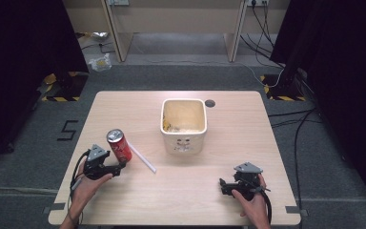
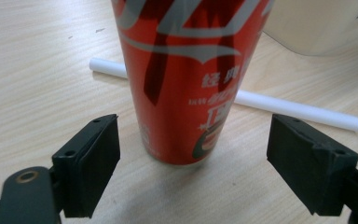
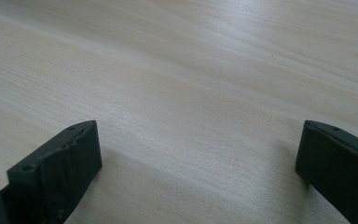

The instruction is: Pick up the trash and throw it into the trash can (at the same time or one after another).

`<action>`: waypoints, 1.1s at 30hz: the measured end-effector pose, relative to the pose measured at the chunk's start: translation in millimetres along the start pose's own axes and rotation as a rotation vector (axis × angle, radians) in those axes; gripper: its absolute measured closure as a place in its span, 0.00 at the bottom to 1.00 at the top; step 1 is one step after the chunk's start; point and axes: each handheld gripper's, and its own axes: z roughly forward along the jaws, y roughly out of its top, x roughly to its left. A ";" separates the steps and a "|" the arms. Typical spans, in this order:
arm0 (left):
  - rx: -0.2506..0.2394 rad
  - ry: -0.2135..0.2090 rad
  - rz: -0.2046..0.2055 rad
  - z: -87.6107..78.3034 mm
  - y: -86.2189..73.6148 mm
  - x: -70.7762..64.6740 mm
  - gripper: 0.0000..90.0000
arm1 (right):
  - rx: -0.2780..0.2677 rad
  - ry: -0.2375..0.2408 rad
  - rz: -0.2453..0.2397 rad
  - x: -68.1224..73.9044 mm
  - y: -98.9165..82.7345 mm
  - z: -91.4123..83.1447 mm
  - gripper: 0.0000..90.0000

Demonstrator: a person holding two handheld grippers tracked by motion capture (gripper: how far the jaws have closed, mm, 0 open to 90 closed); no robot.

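red soda can (image 2: 186, 79), upright, white script, between wide-apart left hand-held gripper (image 2: 193, 161) jaws, untouched

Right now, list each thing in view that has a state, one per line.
Red cola can: upright on the table, between the open jaws, not gripped.
White straw: lying flat behind the can.
Cream bin: upright, open-topped.
Left gripper: open.
Right gripper: open, over bare table.
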 end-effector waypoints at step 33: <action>0.009 0.022 0.024 26.8 5.9 1.2 0.37 | -0.001 0.002 -0.003 0.0 0.0 0.1 0.00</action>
